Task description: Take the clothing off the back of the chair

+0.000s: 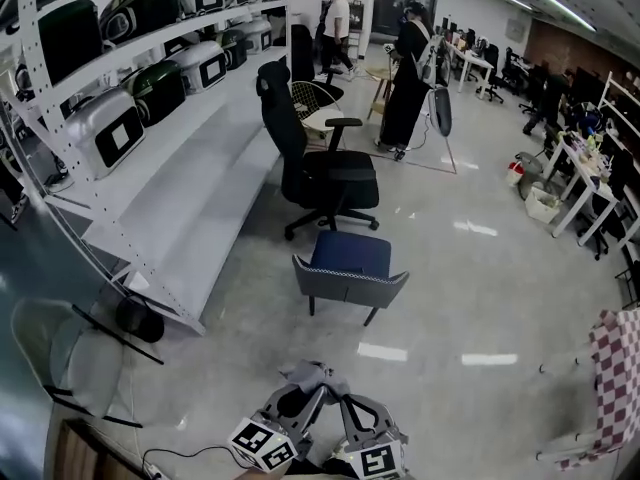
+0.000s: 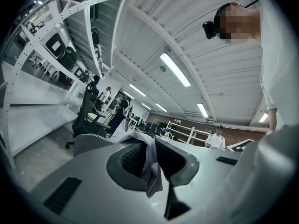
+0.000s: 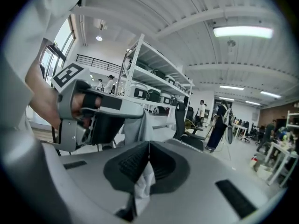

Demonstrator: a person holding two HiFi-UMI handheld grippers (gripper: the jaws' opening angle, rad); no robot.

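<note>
A low chair (image 1: 350, 280) with a grey back and a blue seat stands on the floor in the middle of the head view, its back bare. A grey piece of clothing (image 1: 310, 376) is bunched just above my two grippers at the bottom edge. My left gripper (image 1: 298, 404) is shut on one part of it; the fabric (image 2: 152, 171) hangs pinched between its pads. My right gripper (image 1: 346, 414) is shut on another part, and the cloth (image 3: 144, 183) droops below its closed jaws. In the right gripper view my left gripper (image 3: 100, 120) sits close by on the left.
A black office chair (image 1: 320, 173) stands behind the low chair. White shelving (image 1: 170, 208) with appliances runs along the left. A mesh chair (image 1: 70, 353) is at the lower left, a checkered cloth (image 1: 615, 368) on a rack at the right. People (image 1: 405, 78) stand far back.
</note>
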